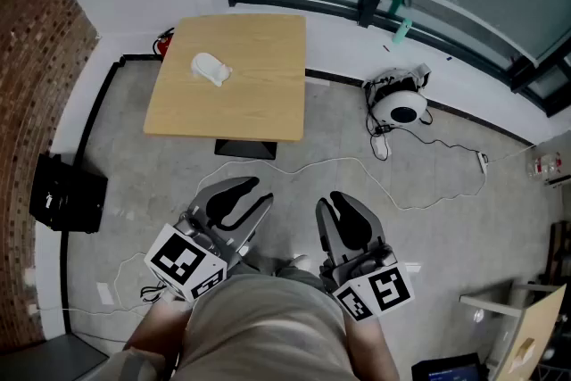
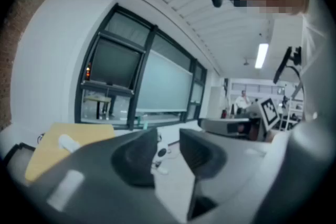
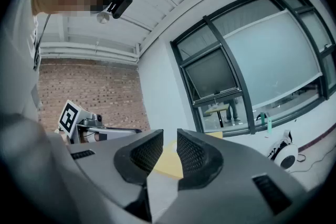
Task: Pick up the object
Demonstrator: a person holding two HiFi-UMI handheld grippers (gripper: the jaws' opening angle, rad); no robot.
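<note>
The white object (image 1: 211, 68) lies on the left part of the wooden table (image 1: 259, 94), its long axis slanting slightly. It is well ahead of both grippers, up and to the left. The left gripper (image 1: 250, 192) is nearer; the right gripper (image 1: 332, 202) hangs beside it. Both have their jaws drawn together on nothing.

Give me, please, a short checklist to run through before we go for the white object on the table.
1. The white object lies in plain sight on the table: ok.
2. Left tool empty: ok.
3. Right tool empty: ok.
4. A tool opened for the grasp: not ok, both are shut.
5. Tools close to the object: not ok, both sit by the person, away from the table.
6. Floor ahead free: not ok, a cable lies across it.
</note>
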